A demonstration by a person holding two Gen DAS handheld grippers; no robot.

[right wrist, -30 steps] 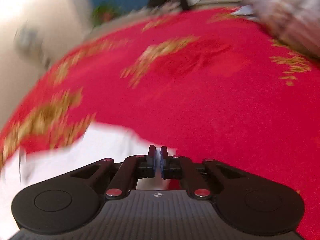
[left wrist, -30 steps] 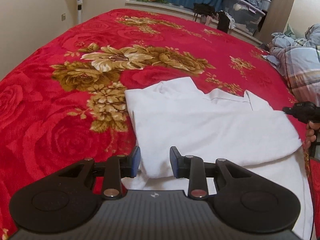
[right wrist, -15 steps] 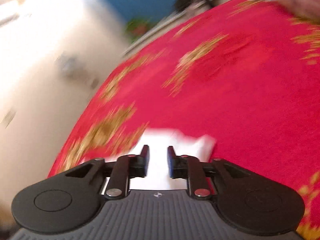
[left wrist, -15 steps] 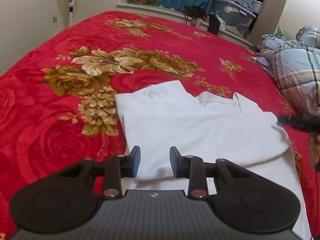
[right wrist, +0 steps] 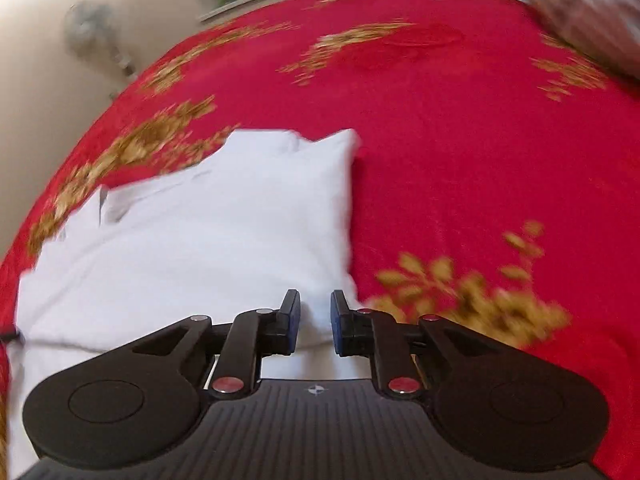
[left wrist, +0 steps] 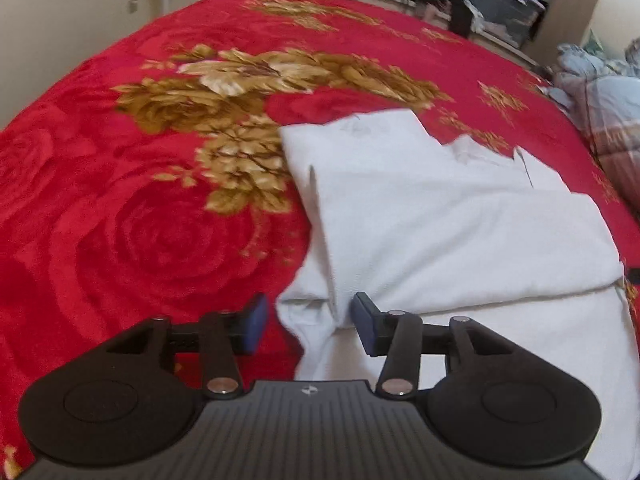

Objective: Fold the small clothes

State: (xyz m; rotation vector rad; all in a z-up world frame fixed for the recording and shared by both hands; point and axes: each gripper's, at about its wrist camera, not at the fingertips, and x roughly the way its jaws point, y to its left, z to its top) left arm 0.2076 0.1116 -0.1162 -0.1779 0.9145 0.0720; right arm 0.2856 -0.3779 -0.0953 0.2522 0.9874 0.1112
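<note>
Here the white shirt [left wrist: 440, 220] lies partly folded on the red flowered blanket [left wrist: 140, 240], collar end away from both cameras and an upper layer doubled over a lower one that runs off toward the bottom of each view. Its long axis runs away from the grippers, so each hand faces one near corner of the folded layer. The left gripper [left wrist: 306, 326] stands right at the shirt's near left corner; its jaws are opening, moderately wide, and the bunched corner of cloth shows in the gap between them, though the pads do not look pressed on it. The right gripper [right wrist: 314, 322] sits at the near right corner, its jaws narrowly parted with white cloth showing behind the gap and nothing visibly pinched. Each hand looks equally close to its own corner, so the next fold probably needs both together. No brand, label or readable writing shows on the shirt or blanket.
</note>
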